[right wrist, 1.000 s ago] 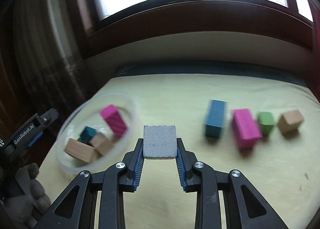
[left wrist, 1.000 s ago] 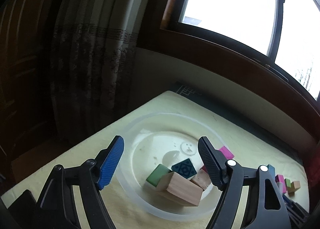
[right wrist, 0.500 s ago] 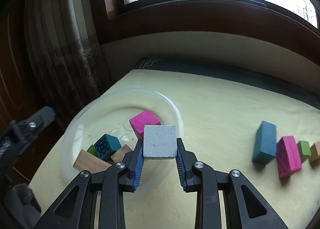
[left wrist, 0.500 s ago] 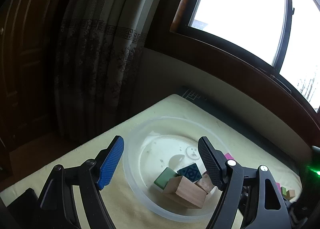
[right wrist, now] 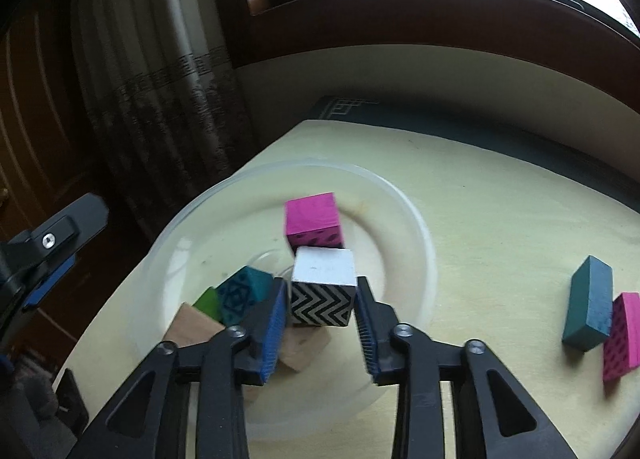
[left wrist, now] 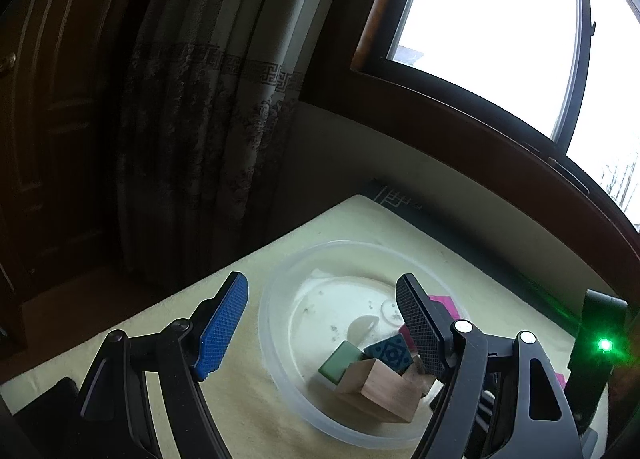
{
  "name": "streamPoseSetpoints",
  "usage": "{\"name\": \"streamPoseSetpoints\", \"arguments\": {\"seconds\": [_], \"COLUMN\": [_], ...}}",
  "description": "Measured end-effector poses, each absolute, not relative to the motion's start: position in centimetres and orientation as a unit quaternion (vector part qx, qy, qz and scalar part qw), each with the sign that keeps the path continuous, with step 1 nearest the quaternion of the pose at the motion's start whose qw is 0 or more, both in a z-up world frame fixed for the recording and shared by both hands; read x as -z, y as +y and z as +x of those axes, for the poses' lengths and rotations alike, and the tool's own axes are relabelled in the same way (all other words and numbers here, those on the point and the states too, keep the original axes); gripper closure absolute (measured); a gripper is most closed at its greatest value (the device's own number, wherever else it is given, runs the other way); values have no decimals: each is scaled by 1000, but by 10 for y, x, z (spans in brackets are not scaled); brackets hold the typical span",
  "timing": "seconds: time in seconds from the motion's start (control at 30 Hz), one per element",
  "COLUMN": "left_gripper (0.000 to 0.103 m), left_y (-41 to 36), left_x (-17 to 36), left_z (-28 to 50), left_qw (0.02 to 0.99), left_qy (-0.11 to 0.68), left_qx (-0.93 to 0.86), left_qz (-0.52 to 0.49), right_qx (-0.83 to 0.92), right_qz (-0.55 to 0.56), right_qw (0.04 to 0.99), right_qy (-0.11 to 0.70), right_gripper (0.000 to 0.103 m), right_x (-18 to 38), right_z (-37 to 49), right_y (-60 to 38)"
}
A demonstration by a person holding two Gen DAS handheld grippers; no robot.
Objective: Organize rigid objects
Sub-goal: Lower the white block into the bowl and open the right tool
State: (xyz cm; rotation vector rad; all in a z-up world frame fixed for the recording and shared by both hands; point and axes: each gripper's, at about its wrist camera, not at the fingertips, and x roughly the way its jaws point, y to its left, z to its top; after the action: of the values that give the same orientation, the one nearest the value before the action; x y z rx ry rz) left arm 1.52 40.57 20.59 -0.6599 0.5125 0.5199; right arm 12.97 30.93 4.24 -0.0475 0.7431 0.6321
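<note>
A pale yellow surface (right wrist: 480, 199) sits below a dark-framed window (left wrist: 500, 39), with a patterned curtain (left wrist: 192, 119) to the left. The right gripper (right wrist: 322, 319) hangs over a clear plastic bowl (right wrist: 400, 215), its jaws parted just wider than a zigzag-patterned block (right wrist: 323, 289) between them; contact is unclear. The left gripper (left wrist: 320, 319) is wide open and empty beside the bowl.

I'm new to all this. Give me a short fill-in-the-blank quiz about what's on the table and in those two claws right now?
1. The block with the white top and black ____ stripes sits between the right gripper fingers, above the bowl.
2. The left gripper holds ____.
3. The blocks are collected in a clear plastic ____.
4. Beside the teal block on the table lies a ____ dotted one.

Answers: zigzag; nothing; bowl; pink
</note>
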Motion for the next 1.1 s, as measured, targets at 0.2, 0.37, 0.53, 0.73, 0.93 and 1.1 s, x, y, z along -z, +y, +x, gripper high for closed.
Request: {"name": "streamPoseSetpoints", "arguments": {"seconds": [0.2,0.37,0.53,0.73,0.93,1.1], "left_gripper": [24,24,24,24,24,24], "left_y": [403,403,406,412,413,413], "left_x": [-206,-206,-207,-207,-204,-204], "left_z": [13,12,11,9,9,8], "left_qw": [883,882,880,875,874,876], "left_qy": [243,243,240,237,243,240], "left_qx": [-249,-250,-254,-264,-261,-263], "left_qz": [-315,-316,-322,-331,-329,-326], "right_qx": [-322,-331,-333,-332,-329,-324], "right_qz": [-16,-20,-14,-15,-14,-8], "right_qw": [883,880,876,875,876,877], "right_qy": [342,339,349,351,351,354], "right_gripper": [48,48,48,48,48,48], "right_x": [-46,-45,-40,-36,-34,-35], "right_z": [122,119,122,122,121,125], "right_y": [306,306,305,302,301,303]}}
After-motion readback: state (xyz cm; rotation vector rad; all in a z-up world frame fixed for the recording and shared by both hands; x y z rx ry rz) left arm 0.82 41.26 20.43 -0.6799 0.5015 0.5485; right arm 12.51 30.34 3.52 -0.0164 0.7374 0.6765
